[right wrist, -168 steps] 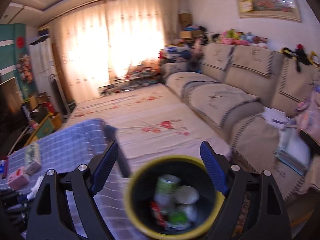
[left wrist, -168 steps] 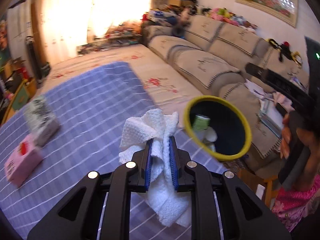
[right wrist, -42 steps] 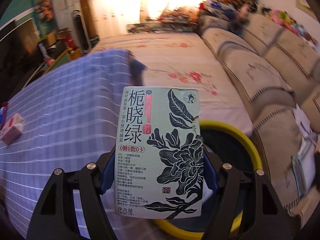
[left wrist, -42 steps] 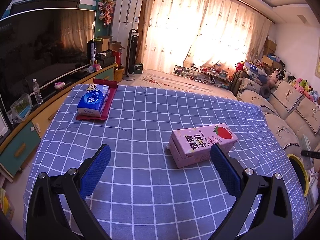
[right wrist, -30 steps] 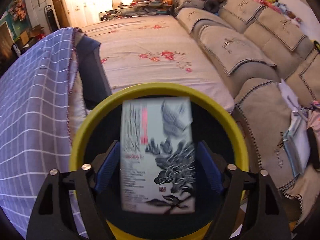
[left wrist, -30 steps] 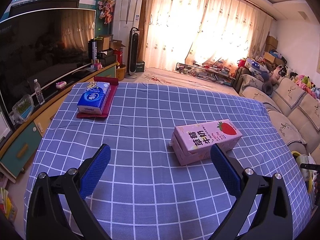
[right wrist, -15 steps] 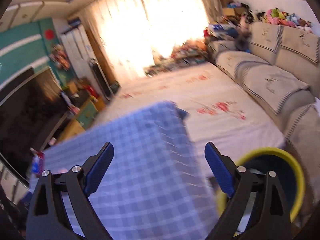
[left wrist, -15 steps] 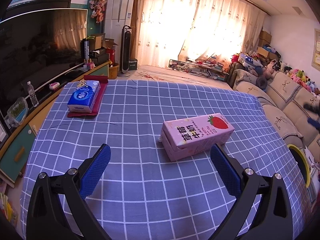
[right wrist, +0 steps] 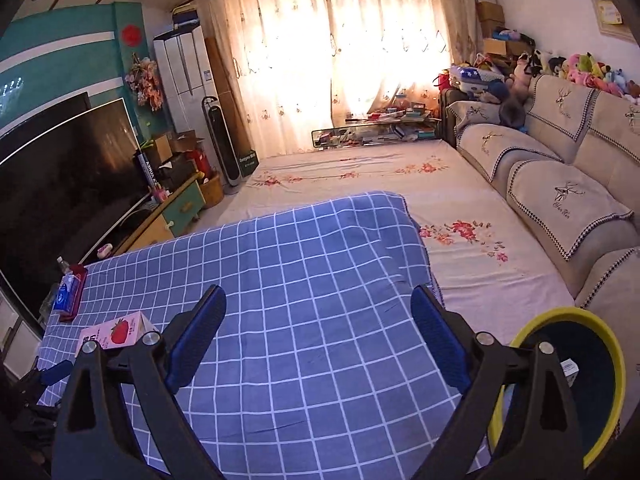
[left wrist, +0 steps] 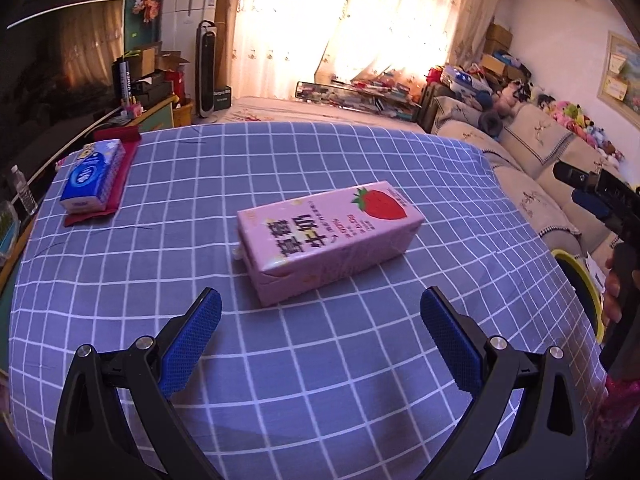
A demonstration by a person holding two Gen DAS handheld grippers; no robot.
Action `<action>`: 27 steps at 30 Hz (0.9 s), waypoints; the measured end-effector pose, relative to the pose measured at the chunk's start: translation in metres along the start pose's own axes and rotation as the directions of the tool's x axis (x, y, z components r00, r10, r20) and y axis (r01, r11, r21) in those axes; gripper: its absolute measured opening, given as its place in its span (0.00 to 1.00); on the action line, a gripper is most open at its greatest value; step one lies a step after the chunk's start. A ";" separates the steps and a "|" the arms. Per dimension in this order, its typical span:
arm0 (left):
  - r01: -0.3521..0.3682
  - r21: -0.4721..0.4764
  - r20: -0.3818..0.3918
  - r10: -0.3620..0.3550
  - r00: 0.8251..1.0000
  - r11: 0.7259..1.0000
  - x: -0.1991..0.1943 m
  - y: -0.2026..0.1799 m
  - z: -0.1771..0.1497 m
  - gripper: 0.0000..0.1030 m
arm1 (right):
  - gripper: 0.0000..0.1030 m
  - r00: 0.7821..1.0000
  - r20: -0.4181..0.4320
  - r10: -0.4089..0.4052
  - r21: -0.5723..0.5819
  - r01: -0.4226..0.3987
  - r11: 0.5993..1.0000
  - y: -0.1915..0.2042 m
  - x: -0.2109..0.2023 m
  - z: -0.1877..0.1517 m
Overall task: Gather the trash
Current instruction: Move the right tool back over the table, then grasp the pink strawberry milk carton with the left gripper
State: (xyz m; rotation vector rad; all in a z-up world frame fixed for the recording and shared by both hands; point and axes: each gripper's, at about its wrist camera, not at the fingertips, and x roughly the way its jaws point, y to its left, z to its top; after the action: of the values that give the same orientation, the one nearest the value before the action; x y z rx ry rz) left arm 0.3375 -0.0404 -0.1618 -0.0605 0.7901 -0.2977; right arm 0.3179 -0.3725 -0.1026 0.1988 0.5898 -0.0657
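A pink strawberry milk carton [left wrist: 326, 232] lies on its side on the blue checked tablecloth [left wrist: 280, 160]. My left gripper [left wrist: 320, 320] is open and empty, just short of the carton, which lies ahead between the fingers. The carton also shows in the right wrist view [right wrist: 116, 332] at the far left. My right gripper [right wrist: 318, 316] is open and empty above the table's right part. The yellow-rimmed black bin [right wrist: 580, 380] stands on the floor at lower right, with a carton inside. In the left wrist view the right gripper [left wrist: 600, 196] shows at the right edge above the bin's rim [left wrist: 584, 288].
A blue tissue pack [left wrist: 92, 176] lies on a red mat [left wrist: 116, 168] at the table's far left. A sofa [right wrist: 560, 184] runs along the right. A TV [right wrist: 68, 172] and a cabinet [right wrist: 176, 212] stand on the left. A floral mat [right wrist: 380, 184] covers the floor beyond the table.
My right gripper let the green tea carton drop into the bin, opened and swung up over the table. My left gripper moved closer to the pink carton.
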 end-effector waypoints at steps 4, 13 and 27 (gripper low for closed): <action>0.026 -0.001 -0.038 -0.026 0.999 1.000 0.013 -0.008 0.003 0.95 | 0.86 1.000 -0.017 0.005 0.023 -0.005 1.000 -0.007 0.005 0.001; 0.116 0.023 -0.072 -0.114 0.991 0.993 0.027 -0.041 0.007 0.95 | 0.86 1.000 -0.010 0.013 0.057 -0.013 0.998 -0.013 0.004 0.004; 0.133 0.111 -0.083 -0.124 0.989 0.985 0.005 -0.078 0.011 0.95 | 0.86 1.000 -0.017 0.015 0.081 -0.014 0.997 -0.018 0.004 0.004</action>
State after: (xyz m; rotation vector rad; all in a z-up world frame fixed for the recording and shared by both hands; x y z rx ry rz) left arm 0.3296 -0.1173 -0.1450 0.0096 0.8438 -0.4700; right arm 0.3211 -0.3905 -0.1044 0.2824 0.6036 -0.0736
